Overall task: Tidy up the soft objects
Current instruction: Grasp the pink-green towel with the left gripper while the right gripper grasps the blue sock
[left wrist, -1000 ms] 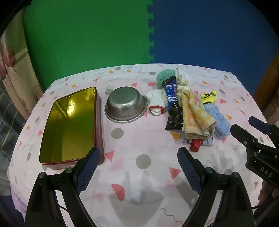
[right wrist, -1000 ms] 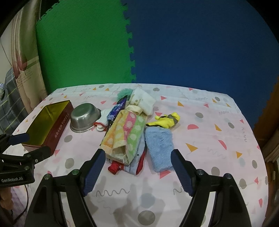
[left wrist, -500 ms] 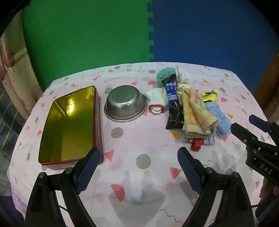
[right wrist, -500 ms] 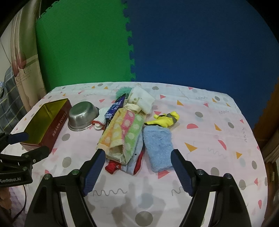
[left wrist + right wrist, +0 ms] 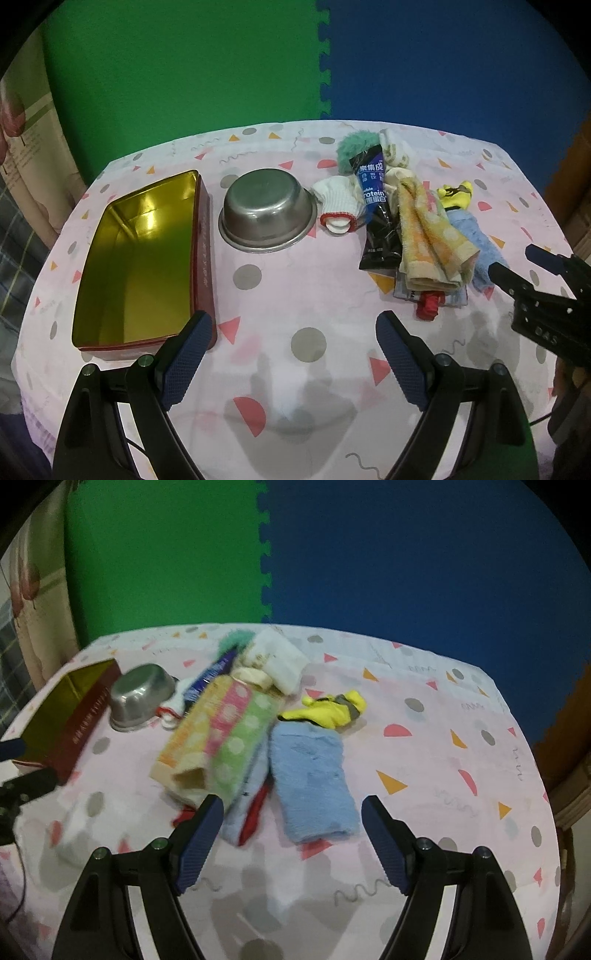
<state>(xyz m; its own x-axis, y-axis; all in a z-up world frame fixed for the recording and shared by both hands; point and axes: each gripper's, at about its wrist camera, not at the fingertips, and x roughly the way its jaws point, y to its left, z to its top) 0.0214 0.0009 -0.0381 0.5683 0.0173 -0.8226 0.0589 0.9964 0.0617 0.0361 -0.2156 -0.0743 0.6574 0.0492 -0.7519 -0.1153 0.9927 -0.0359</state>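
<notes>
Both sets of tongs are released and hold nothing: the left tongs (image 5: 291,363) hover over the near edge of the counter (image 5: 273,295), and the right tongs (image 5: 293,843) hang just short of the folded light-blue terry towel (image 5: 312,779). This towel lies in the heap of soft items towards the right edge, beside the pastel dotted cloth (image 5: 218,734). The empty gold-lined red tin (image 5: 136,258) sits at the left edge. Recommended grip: straddle the towel's near fold only and avoid snagging the dotted cloth.

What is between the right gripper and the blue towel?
Nothing visible. The right gripper is open and points at the blue towel, which lies uncovered on the tablecloth beside the striped towel.
</notes>
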